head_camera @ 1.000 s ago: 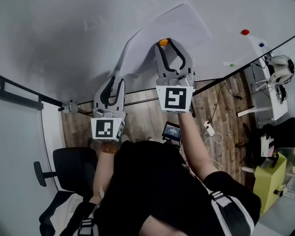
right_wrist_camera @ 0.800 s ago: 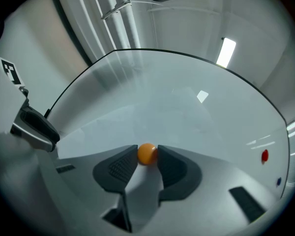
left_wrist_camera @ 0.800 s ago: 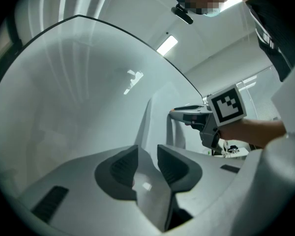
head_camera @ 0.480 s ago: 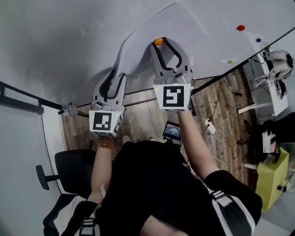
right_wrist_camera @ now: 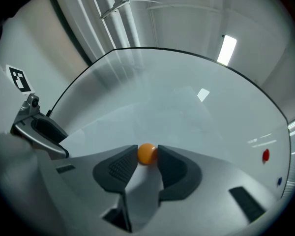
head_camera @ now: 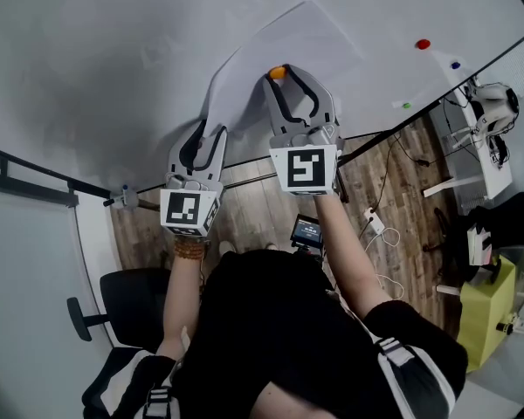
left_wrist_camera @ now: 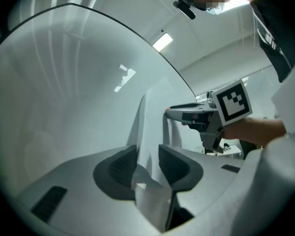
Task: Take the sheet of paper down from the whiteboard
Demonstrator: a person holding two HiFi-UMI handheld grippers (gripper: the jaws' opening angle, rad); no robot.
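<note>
Clinging to the whiteboard (head_camera: 113, 59), the sheet of paper (head_camera: 301, 42) curls away from it at its eight o'clock corner. There the left gripper (head_camera: 211, 134) has just been opening its jaws. They now stand wide, with the loose paper edge between the pads but not pinched. At the sheet's six o'clock edge, the right gripper (head_camera: 288, 74) clamps the orange magnet (head_camera: 278, 72) between its jaw tips. A red magnet (head_camera: 423, 44) sits at the sheet's three o'clock, well apart.
</note>
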